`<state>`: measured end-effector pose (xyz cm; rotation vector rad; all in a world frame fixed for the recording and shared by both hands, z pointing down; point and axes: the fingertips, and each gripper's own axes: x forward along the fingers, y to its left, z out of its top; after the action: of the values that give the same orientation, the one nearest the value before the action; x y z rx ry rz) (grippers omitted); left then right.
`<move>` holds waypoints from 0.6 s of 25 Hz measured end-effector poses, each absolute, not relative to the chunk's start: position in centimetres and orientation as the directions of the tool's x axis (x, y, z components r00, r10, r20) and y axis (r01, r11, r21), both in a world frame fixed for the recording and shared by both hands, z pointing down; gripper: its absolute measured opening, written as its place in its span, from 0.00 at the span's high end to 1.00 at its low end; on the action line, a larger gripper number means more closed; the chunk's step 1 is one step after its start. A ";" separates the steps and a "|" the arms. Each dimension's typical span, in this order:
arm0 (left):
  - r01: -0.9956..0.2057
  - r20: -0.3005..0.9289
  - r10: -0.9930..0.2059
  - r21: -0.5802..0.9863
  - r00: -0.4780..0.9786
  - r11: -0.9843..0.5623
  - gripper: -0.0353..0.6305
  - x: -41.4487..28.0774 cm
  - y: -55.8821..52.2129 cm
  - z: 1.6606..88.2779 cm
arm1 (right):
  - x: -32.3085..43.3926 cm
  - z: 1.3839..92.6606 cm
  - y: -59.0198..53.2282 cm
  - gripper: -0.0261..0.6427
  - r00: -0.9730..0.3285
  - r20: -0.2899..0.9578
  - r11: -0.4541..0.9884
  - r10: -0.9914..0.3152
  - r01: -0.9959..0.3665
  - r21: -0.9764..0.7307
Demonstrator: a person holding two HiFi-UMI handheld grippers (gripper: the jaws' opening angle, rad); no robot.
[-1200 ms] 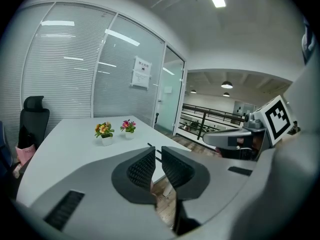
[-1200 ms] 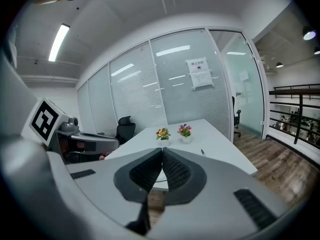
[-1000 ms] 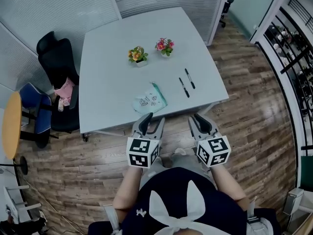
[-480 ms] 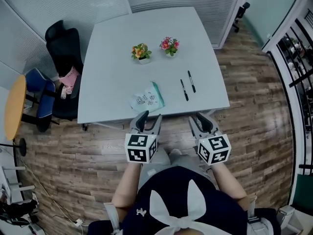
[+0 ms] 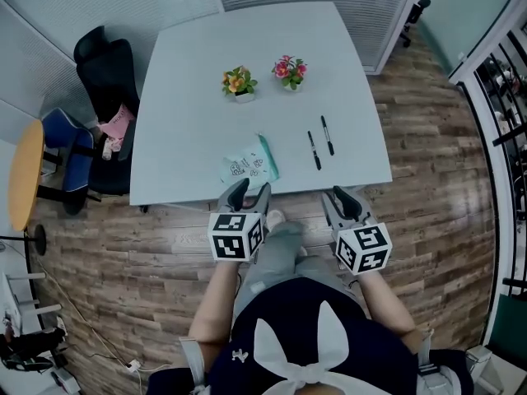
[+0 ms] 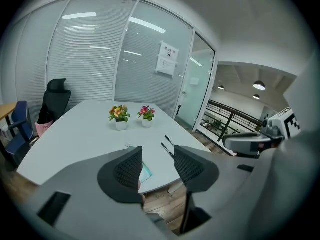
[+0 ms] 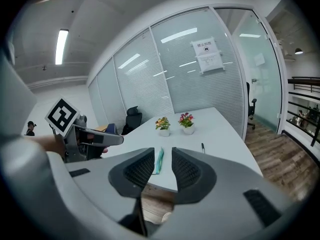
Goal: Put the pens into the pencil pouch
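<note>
Two black pens lie side by side on the pale grey table, right of centre. The teal and white pencil pouch lies flat near the table's front edge. My left gripper hovers open just off that edge, right in front of the pouch. My right gripper is open too, short of the edge and below the pens. Between the left gripper's jaws I see the pens, with the pouch half hidden. The right gripper view frames the pouch edge-on; nothing is held.
Two small flower pots stand at mid table. A black office chair, a blue chair and a yellow round table stand to the left. Glass partitions close the far side. Wooden floor surrounds the table.
Both grippers have drifted slightly toward the table's front edge and their jaws stand wider. The head view has shifted a little. Pens and pouch have not moved.
</note>
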<state>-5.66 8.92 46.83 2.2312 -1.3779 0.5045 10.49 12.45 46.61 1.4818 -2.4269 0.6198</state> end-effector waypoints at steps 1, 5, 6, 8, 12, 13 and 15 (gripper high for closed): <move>-0.902 0.541 -0.724 0.204 0.428 -0.382 0.66 -5.8 8.5 47.2 | 10.5 46.6 12.1 0.81 -0.459 0.407 0.395 -0.789 -0.888 -0.236; -0.907 0.589 -0.692 0.226 0.419 -0.356 0.66 -5.9 6.6 49.2 | 10.4 46.9 10.6 0.81 -0.458 0.423 0.398 -0.782 -0.889 -0.227; -0.907 0.599 -0.683 0.228 0.417 -0.353 0.66 -5.9 6.2 49.7 | 10.3 47.0 10.1 0.81 -0.457 0.428 0.398 -0.780 -0.889 -0.226; -0.906 0.618 -0.666 0.235 0.418 -0.351 0.66 -5.8 5.4 50.5 | 10.2 47.1 9.2 0.81 -0.454 0.433 0.393 -0.779 -0.891 -0.228; -0.897 0.654 -0.617 0.272 0.438 -0.348 0.66 -5.4 3.7 52.5 | 9.9 47.6 7.2 0.81 -0.443 0.445 0.379 -0.779 -0.897 -0.229; -0.895 0.665 -0.602 0.282 0.442 -0.346 0.66 -5.3 3.3 53.1 | 9.9 47.7 6.8 0.81 -0.440 0.449 0.376 -0.778 -0.898 -0.229; -0.891 0.685 -0.574 0.298 0.449 -0.342 0.66 -5.1 2.7 54.3 | 9.8 48.0 6.1 0.81 -0.434 0.457 0.368 -0.776 -0.901 -0.230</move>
<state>-5.13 2.73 54.30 2.0467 -1.2216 0.6233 9.82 6.11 48.00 1.4881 -2.3602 0.6583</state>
